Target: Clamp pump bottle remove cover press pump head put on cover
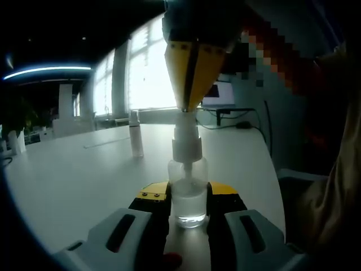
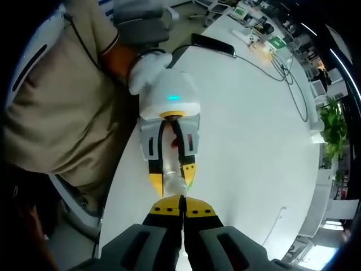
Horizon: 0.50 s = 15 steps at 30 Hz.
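A small clear pump bottle point(image 1: 188, 197) with a white pump head point(image 1: 186, 141) stands on the white table point(image 1: 67, 180). My left gripper point(image 1: 188, 195) is shut on the bottle's body. From above, my right gripper point(image 1: 188, 106) comes down with its yellow jaws together, and the tips rest on top of the pump head. In the right gripper view, my right gripper point(image 2: 181, 199) is shut directly over the bottle point(image 2: 174, 180), which the left gripper point(image 2: 172, 176) clamps from the far side. The clear cover point(image 1: 136, 135) stands upright on the table, behind and left of the bottle.
A person in a beige shirt point(image 2: 62, 96) stands at the table's edge, a white-gloved hand point(image 2: 148, 70) on the left gripper. A black flat device point(image 2: 213, 45) and cables point(image 2: 282, 73) lie farther along the table. A monitor point(image 1: 217, 95) stands at the far edge.
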Available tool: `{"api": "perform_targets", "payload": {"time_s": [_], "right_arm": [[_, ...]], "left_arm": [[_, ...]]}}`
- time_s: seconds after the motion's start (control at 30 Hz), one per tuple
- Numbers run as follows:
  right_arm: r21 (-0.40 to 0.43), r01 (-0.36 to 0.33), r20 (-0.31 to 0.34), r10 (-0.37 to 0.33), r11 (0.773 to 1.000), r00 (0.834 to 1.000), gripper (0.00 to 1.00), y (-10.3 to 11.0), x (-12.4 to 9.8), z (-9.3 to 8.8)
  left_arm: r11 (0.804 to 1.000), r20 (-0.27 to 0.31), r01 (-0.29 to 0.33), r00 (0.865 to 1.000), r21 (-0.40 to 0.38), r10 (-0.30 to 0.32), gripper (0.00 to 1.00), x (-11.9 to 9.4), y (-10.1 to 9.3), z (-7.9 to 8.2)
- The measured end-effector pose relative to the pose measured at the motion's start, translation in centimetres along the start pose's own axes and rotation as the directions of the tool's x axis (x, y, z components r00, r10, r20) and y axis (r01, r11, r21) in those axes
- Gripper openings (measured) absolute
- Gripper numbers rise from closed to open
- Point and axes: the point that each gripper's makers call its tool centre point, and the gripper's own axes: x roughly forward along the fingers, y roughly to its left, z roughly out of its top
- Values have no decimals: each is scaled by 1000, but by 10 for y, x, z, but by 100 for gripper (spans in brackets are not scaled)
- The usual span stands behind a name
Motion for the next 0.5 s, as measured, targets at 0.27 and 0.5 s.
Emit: {"api": "perform_targets", "payload": {"time_s": [0.27,0.5], "right_arm": [[-12,-10,-39,9,1000,999,0,4,4,1],[-12,-16,-45,15,1000,999,0,5,3,0]], "left_arm": [[1000,0,-1,1000,0,1,15,0,-1,0],[1000,0,-1,1000,0,1,15,0,-1,0]]}}
